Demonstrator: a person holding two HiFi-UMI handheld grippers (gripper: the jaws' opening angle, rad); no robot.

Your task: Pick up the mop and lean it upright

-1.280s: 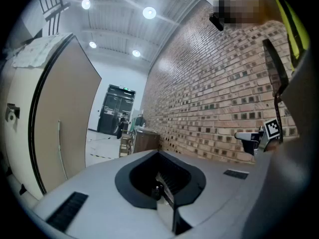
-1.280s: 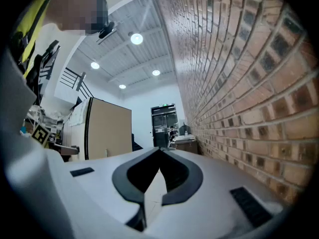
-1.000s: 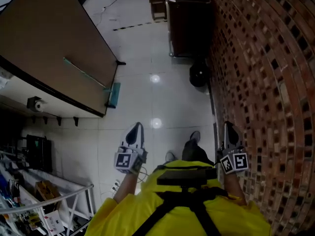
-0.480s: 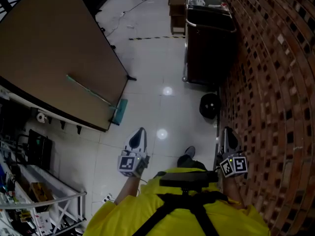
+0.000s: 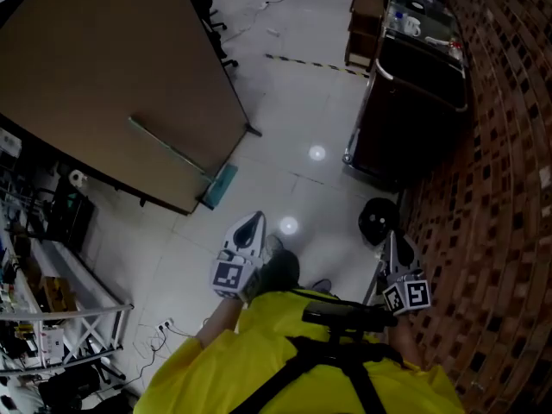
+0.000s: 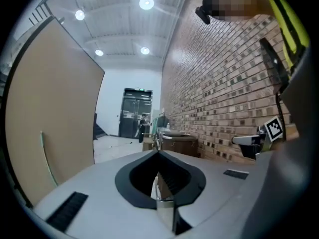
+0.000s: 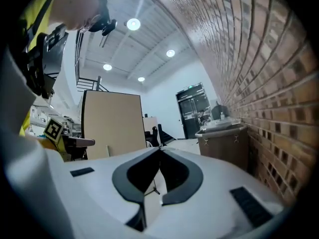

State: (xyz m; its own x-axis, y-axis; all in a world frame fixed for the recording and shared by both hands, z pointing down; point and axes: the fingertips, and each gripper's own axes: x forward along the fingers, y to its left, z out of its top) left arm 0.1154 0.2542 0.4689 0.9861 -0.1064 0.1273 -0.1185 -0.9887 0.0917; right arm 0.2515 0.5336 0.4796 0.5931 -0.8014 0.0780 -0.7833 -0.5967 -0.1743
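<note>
The mop leans against a big brown panel (image 5: 112, 76) ahead on the left. Its thin pale-green handle (image 5: 168, 149) slopes down to a teal head (image 5: 220, 185) resting on the white tiled floor. In the left gripper view the handle (image 6: 47, 158) shows as a green line on the panel. My left gripper (image 5: 251, 220) is held in front of the person's body, a short way short of the mop head, its jaws shut (image 6: 158, 154) on nothing. My right gripper (image 5: 393, 234) is held near the brick wall, also shut and empty (image 7: 159, 148).
A brick wall (image 5: 509, 188) runs along the right. A dark wheeled cabinet (image 5: 414, 102) stands against it, with a black round object (image 5: 378, 218) on the floor before it. Metal shelving (image 5: 52, 317) and cables fill the lower left. Tiled floor lies between panel and cabinet.
The view has swung and advanced: panel, mop and cabinet now sit lower and further right in the head view. Both grippers stay shut and held in front of the body.
</note>
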